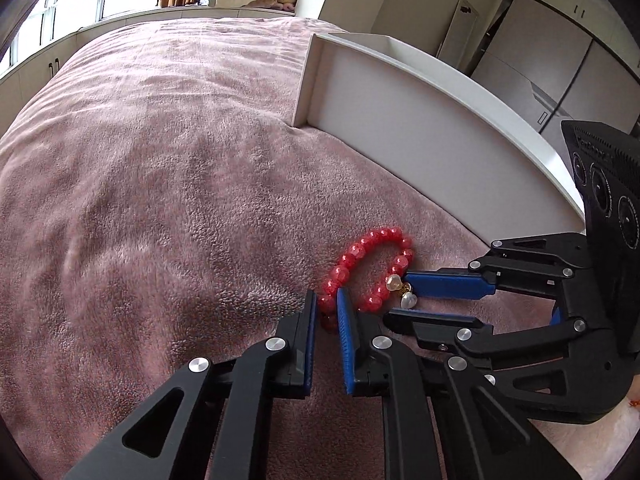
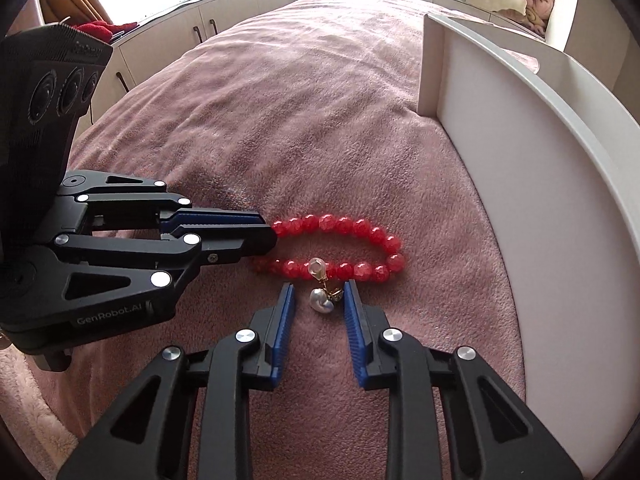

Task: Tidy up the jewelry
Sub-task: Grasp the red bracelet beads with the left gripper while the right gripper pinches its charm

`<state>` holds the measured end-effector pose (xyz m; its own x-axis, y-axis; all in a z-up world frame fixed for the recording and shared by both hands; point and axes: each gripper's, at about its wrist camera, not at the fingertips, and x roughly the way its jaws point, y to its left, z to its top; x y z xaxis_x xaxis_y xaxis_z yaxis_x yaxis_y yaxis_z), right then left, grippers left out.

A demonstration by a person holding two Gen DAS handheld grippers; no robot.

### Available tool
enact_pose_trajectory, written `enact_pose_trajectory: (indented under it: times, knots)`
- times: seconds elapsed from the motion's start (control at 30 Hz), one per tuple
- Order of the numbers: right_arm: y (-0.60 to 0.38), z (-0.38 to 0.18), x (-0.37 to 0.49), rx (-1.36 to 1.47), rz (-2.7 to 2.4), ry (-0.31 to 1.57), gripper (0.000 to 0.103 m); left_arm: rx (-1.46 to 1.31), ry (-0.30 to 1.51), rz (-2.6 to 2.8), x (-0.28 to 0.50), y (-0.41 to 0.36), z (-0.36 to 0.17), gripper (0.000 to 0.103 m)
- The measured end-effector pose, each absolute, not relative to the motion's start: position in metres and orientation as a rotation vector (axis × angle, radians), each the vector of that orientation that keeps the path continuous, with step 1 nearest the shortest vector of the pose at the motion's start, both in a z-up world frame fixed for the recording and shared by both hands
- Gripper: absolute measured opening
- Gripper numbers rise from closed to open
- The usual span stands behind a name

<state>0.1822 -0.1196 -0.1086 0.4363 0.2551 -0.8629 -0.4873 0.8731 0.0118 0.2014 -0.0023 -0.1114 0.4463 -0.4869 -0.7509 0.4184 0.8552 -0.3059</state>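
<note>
Red bead bracelet (image 2: 340, 246) is laid on the pink blanket (image 2: 300, 120) of the bed, near a white tray's wall (image 2: 520, 168). One end is gripped by the left tool (image 1: 326, 306), its jaws narrow on the beads. The right tool (image 2: 319, 298) is set narrow around the pearl charm (image 2: 321, 300), pads apparently not pressing.

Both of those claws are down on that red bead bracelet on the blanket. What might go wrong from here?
The left gripper pinches one end of the red bracelet, while the right gripper straddles its pearl charm. If the two pull apart, the cord might stretch or snap. The small dangling charm may slip out of the right pads. The fuzzy pink blanket might also snag the beads or get pinched along with them.
</note>
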Motion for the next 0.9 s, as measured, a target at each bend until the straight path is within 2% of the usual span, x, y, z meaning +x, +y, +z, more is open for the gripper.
enact_pose_trajectory:
  times: [0.1,0.67,0.9]
  knots:
    - [-0.118,-0.108,0.181,-0.251,0.481,1.020,0.020,-0.149,0.966,-0.563,0.204,0.005,-0.113,0.015]
    - [-0.115,-0.094,0.165,-0.278,0.531,0.953,0.020,-0.231,0.870,-0.452,0.186,0.045,-0.071,0.015]
    - [-0.100,-0.104,0.166,-0.371,0.508,0.951,0.022,-0.257,0.828,-0.421,0.175,0.058,-0.055,0.015]
